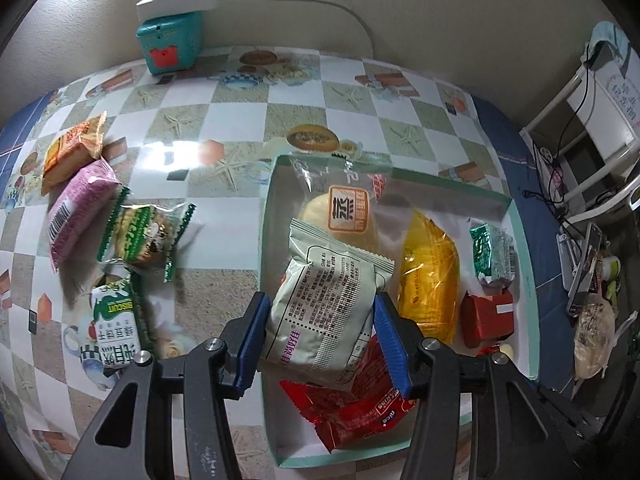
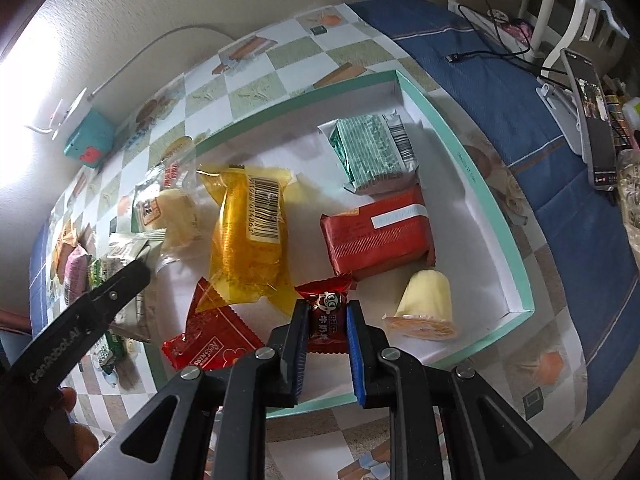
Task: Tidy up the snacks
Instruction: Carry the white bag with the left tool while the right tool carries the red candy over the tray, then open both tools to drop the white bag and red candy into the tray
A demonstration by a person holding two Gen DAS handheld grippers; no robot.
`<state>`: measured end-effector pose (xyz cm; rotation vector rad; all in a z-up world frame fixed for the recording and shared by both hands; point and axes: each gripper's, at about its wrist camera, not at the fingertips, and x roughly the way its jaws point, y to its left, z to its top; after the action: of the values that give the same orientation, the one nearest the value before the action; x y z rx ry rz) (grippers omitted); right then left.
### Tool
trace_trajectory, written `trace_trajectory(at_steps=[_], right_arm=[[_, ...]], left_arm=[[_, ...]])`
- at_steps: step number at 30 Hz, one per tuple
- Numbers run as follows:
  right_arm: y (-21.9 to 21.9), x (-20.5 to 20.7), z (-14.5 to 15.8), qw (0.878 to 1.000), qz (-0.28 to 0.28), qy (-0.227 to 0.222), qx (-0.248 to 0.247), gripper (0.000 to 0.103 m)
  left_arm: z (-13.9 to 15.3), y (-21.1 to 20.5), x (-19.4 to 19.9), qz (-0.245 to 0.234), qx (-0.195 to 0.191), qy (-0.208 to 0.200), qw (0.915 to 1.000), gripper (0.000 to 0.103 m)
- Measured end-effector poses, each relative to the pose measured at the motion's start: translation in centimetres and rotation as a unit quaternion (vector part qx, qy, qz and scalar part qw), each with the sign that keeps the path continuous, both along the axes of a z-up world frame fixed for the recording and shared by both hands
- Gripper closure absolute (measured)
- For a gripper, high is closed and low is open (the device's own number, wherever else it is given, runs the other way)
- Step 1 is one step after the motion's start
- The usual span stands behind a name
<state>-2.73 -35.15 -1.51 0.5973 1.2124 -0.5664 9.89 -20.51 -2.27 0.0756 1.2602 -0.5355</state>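
Two handheld grippers with black arms and blue pads hang over a shallow white cardboard tray with a mint-green rim [image 1: 505,205], both pointing steeply down.

The left gripper [image 1: 320,320] is partly closed, its pads pressing the sides of a pale grey-green foil snack packet printed with black text [image 1: 324,304], held above the tray's near end. The right gripper [image 2: 328,344] is clamped tight on a small dark red wrapped candy with a cartoon face [image 2: 329,312], just over the tray floor.

Lying in the tray are a crinkled red foil packet [image 1: 360,412], a clear orange-yellow wrapped cake [image 2: 252,236], a clear-bagged pale bun [image 1: 344,216], a red block-shaped packet [image 2: 378,234], a green foil packet [image 2: 372,150] and a small pale yellow jelly cup on its side [image 2: 426,308].

To the tray's left, loose on the checked, seashell-patterned tablecloth [image 1: 240,92], sit green biscuit packets [image 1: 144,236], a pink packet [image 1: 80,208] and an orange one [image 1: 72,148]. Farther back, a teal box [image 1: 168,44] stands against the beige wall.
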Motion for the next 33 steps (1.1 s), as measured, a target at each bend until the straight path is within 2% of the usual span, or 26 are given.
trace_trajectory(at_steps=[11,14,17,18,19,20,21,22,24,28,31,33], right_arm=[[-0.1,0.0,-1.2,1.0,0.002,0.019,0.018,0.082],[-0.3,0.0,-1.3,1.0,-0.002,0.021,0.02,0.081],[-0.4,-0.1,-0.9,1.0,-0.003,0.02,0.019,0.078],[-0.4,-0.1,-0.7,1.0,-0.002,0.019,0.017,0.075],[-0.3,0.0,-0.5,1.0,-0.002,0.019,0.014,0.062],[-0.3,0.0,-0.3,1.0,-0.002,0.018,0.012,0.039],[-0.2,0.0,-0.1,1.0,-0.002,0.016,0.009,0.03],[-0.1,0.1,0.1,1.0,-0.002,0.013,0.005,0.024],[0.2,0.4,0.4,1.0,0.004,0.014,-0.002,0.024],[1.0,0.8,0.6,1.0,0.02,0.017,-0.014,0.011],[1.5,1.2,0.9,0.999,0.034,0.014,-0.022,0.002],[2.0,1.5,1.1,0.999,0.039,0.01,-0.028,0.001]], left_arm=[[-0.7,-1.1,-0.6,-0.016,0.025,0.022,0.9993,0.048],[-0.4,-0.8,-0.4,-0.014,0.031,0.021,0.9992,0.038],[0.5,-0.4,-0.3,-0.01,0.032,0.017,0.9993,0.037],[0.8,-0.2,-0.2,-0.008,0.035,0.016,0.9992,0.036],[1.1,0.0,-0.1,-0.005,0.038,0.015,0.9991,0.031],[1.4,0.3,0.0,-0.002,0.042,0.014,0.999,0.027],[1.8,0.6,0.1,0.002,0.042,0.012,0.9991,0.022],[2.2,1.0,0.3,0.007,0.039,0.01,0.9992,0.021],[2.8,1.8,0.6,0.02,0.032,0.009,0.9993,0.02],[3.3,4.0,1.6,0.054,0.027,0.006,0.9982,0.015],[3.3,6.1,2.3,0.083,0.044,-0.004,0.9955,0.015],[3.2,7.6,2.9,0.099,0.061,-0.011,0.9931,0.015]])
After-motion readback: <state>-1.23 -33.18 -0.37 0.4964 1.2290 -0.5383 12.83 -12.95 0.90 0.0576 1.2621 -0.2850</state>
